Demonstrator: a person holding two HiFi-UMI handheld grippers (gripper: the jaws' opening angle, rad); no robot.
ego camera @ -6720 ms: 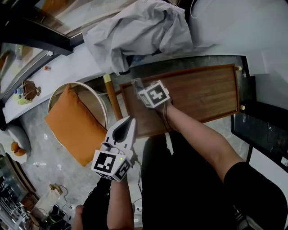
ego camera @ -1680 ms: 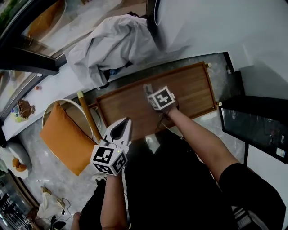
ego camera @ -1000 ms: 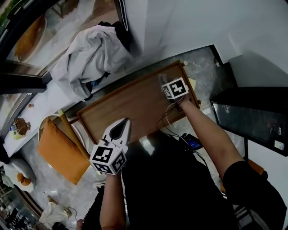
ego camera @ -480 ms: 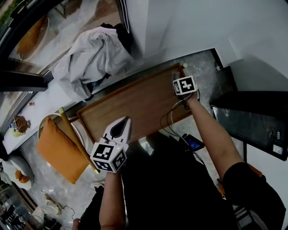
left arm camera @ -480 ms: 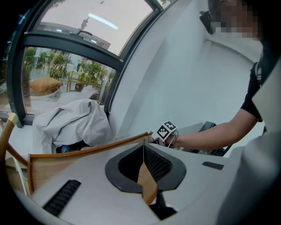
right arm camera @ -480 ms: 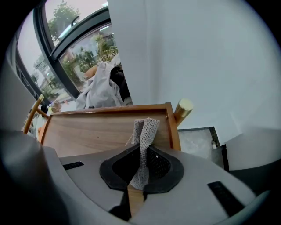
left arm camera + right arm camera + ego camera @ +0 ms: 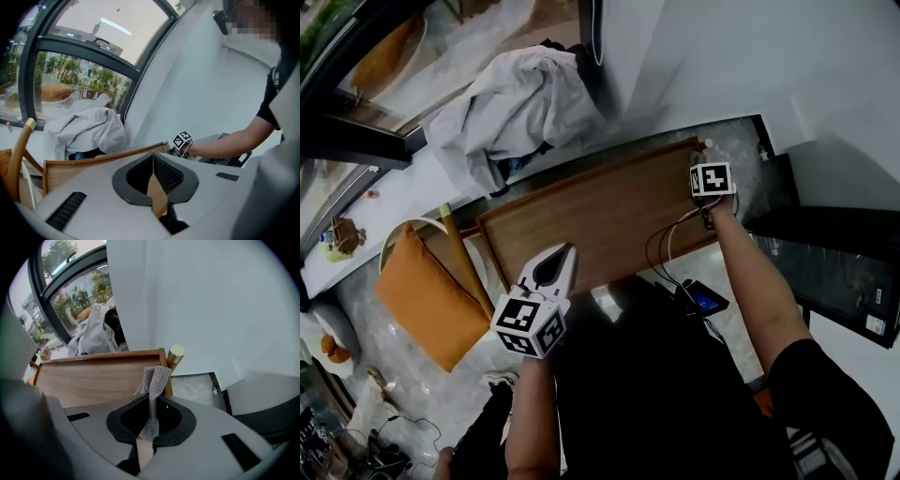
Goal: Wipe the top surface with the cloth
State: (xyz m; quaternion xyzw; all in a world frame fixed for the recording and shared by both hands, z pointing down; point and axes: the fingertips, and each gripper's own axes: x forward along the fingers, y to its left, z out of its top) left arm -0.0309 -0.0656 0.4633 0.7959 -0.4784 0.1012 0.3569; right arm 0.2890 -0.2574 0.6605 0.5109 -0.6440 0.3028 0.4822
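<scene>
Grey cloth point(image 7: 157, 376) clamped in right gripper point(image 7: 151, 401) | at far-right corner of wooden top point(image 7: 600, 220), apparently touching, to cover its end | left gripper point(image 7: 153, 159) closed, empty, parked near, clear.

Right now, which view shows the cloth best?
The right gripper view: the grey cloth stands pinched in the shut right gripper, at the wooden top's far corner. In the head view the gripper's marker cube hides it; in the left gripper view it's too small to tell.
</scene>
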